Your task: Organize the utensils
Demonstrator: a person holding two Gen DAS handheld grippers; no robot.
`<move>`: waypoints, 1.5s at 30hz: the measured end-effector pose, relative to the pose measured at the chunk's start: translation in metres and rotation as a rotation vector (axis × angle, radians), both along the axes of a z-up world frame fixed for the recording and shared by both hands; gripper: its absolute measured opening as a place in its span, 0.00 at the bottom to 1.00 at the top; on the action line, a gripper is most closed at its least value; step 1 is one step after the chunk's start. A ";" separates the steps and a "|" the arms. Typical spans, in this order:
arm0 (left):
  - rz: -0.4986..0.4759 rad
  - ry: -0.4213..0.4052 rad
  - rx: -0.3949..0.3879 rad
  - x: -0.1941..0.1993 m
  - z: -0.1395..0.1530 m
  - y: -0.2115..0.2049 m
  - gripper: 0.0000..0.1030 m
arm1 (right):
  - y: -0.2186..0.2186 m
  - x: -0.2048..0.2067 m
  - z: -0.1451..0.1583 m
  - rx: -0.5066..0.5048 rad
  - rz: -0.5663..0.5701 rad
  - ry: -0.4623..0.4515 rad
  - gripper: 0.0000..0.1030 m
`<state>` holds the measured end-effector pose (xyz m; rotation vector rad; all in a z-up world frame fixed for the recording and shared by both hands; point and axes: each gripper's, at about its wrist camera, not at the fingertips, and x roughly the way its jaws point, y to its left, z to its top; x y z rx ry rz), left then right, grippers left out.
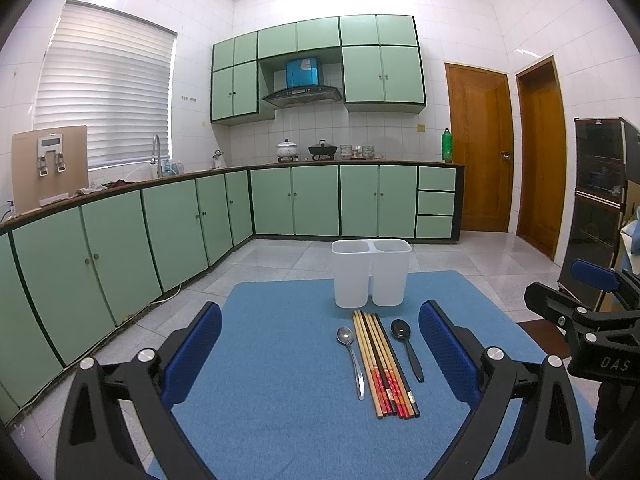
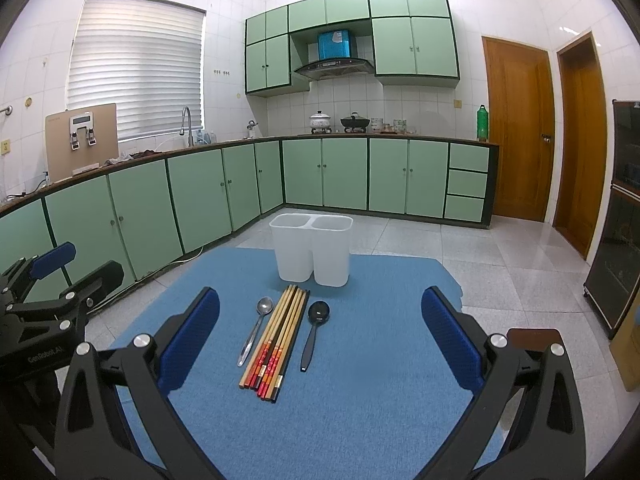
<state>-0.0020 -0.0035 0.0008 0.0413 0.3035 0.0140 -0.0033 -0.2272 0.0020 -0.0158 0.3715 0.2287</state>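
Chopsticks (image 1: 385, 364): bundle of wooden and dark sticks, red-patterned near ends, laid side by side at mid-mat, tips toward the holder.
Metal spoon (image 1: 351, 356): flat on the mat, just beside the chopsticks on their left, bowl toward the holder.
Black spoon (image 1: 406, 346): flat on the mat, just beside the chopsticks on their right, bowl toward the holder.
Holder (image 1: 370, 274): white translucent plastic, two compartments side by side, upright at the far edge of the mat, just beyond the chopstick tips. Both compartments show nothing inside in either view.
Mat (image 1: 280, 400): blue, covering the surface; carries holder and all utensils.
Left gripper (image 1: 320, 354): black frame, blue-padded fingers (image 1: 194, 350) spread wide apart, clear above the near part of the mat; nothing between them, nothing touched. Seen also at the left edge of the right wrist view.
Right gripper (image 2: 320, 336): same build, blue-padded fingers (image 2: 450, 338) spread wide apart, above the near mat, utensils lying ahead between the finger lines; holds nothing, touches nothing. Seen also at the right edge of the left wrist view.
Surroundings: green cabinets (image 2: 344, 172) below and above a counter, range hood (image 2: 334, 66), two pots (image 2: 338, 120) on the stove, faucet (image 2: 186, 124), blinds (image 2: 136, 68), green bottle (image 2: 482, 122), two wooden doors (image 2: 548, 136), tiled floor (image 2: 500, 264).
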 end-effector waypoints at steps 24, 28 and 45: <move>0.002 0.000 -0.003 -0.002 0.002 0.003 0.94 | 0.000 0.000 0.000 -0.001 -0.001 0.002 0.95; 0.003 -0.001 -0.003 -0.002 0.001 0.003 0.94 | 0.000 0.000 0.001 -0.001 0.000 0.003 0.95; 0.011 0.020 -0.003 0.002 0.000 0.005 0.94 | 0.000 0.008 -0.007 -0.001 -0.006 0.029 0.95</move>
